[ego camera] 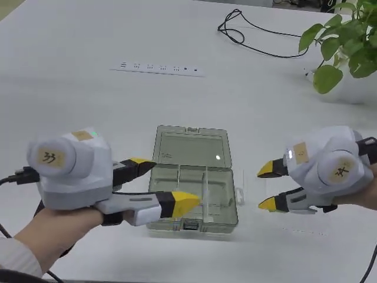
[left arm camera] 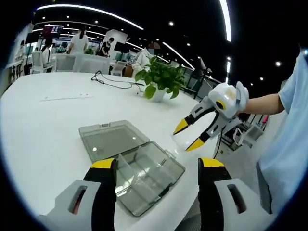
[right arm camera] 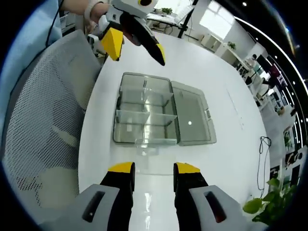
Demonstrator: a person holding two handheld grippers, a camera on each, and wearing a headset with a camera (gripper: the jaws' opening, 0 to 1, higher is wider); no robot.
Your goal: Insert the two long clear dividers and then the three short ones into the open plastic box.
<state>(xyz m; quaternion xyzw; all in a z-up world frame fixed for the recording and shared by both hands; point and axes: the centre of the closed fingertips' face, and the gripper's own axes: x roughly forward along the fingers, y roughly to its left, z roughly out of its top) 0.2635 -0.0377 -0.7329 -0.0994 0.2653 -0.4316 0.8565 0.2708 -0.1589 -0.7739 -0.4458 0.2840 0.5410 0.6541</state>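
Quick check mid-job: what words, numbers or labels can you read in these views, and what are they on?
"33": round tan label on the white left gripper.
"34", sideways, less certain: matching label on the white right gripper.
White power strip: markings too small to read.
Clear plastic box: no readable text.

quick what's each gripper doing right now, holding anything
Left gripper: open, holding nothing.
Right gripper: open, holding nothing.

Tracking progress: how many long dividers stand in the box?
2: one long divider left of centre and another right of centre, both upright in the box. More could be too clear to see.
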